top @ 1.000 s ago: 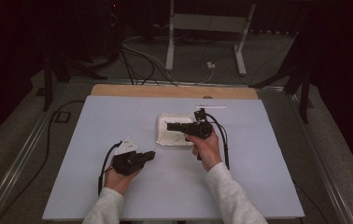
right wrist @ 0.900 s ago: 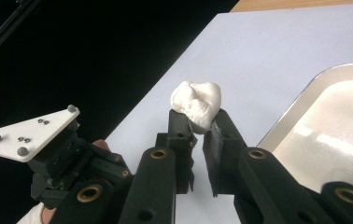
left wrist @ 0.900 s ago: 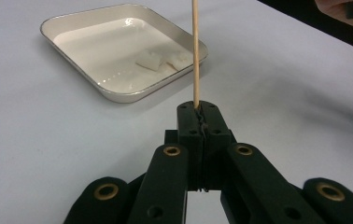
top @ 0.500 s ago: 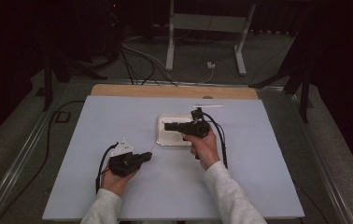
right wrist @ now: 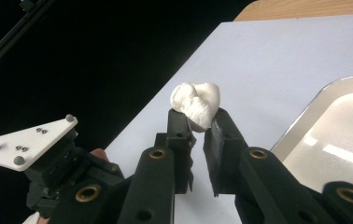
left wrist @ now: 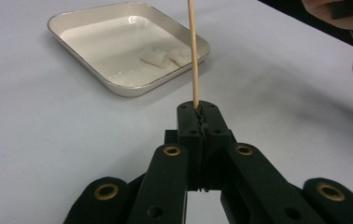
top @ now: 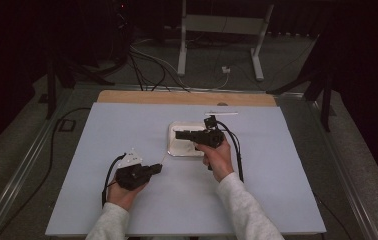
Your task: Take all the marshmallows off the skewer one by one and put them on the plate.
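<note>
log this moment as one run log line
left gripper: shut on wooden skewer | right gripper: shut on white piece | tray: two pieces inside

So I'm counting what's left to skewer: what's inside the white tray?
Two small white pieces lie inside the white tray, near one corner, seen from the left gripper view. The wooden skewer crosses in front of them, hiding a sliver.

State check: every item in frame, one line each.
left gripper: shut on the wooden skewer
wooden skewer: clamped at its lower end, standing up from the jaws
right gripper: shut on the white soft piece
white soft piece: pinched between the jaw tips, lifted clear of the table
white tray: flat on the table, two white pieces in it
</note>
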Demonstrator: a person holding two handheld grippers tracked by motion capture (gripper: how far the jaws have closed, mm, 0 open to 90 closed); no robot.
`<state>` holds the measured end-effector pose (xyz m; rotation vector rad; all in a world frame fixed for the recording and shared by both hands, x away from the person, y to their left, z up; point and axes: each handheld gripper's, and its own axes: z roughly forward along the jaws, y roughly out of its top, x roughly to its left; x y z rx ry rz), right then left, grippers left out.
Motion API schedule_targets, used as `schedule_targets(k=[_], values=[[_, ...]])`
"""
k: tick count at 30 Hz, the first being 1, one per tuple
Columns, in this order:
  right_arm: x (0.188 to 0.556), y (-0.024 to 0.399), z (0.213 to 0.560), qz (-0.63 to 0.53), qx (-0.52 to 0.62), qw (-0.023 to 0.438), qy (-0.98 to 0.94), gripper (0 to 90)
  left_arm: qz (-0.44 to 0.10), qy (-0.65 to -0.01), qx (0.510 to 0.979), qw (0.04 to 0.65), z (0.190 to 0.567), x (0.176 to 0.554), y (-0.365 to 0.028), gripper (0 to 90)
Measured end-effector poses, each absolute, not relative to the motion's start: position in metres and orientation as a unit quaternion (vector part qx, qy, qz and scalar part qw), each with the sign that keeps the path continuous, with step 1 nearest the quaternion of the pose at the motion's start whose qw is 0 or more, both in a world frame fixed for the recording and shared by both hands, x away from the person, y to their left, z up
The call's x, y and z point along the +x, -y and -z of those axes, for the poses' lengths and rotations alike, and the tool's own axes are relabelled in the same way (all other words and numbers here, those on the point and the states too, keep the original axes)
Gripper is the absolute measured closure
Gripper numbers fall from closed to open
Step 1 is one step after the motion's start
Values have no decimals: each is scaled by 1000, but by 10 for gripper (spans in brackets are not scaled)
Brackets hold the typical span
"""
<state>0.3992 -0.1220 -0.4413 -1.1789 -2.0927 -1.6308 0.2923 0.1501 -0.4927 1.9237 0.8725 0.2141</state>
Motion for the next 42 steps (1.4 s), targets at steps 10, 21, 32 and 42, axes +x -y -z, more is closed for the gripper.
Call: schedule_targets(k=[10, 21, 32, 42], values=[[403, 122, 445, 559, -407, 127, 711, 804, -91, -360, 793, 483, 491, 291, -155, 900], [410, 138, 435, 568, -430, 93, 695, 823, -84, -357, 799, 477, 494, 287, -161, 900], [418, 149, 468, 479, -478, 75, 732, 786, -90, -371, 786, 486, 492, 291, -161, 900], [421, 153, 484, 444, -501, 85, 738, 609, -95, -376, 782, 487, 491, 295, -157, 900]])
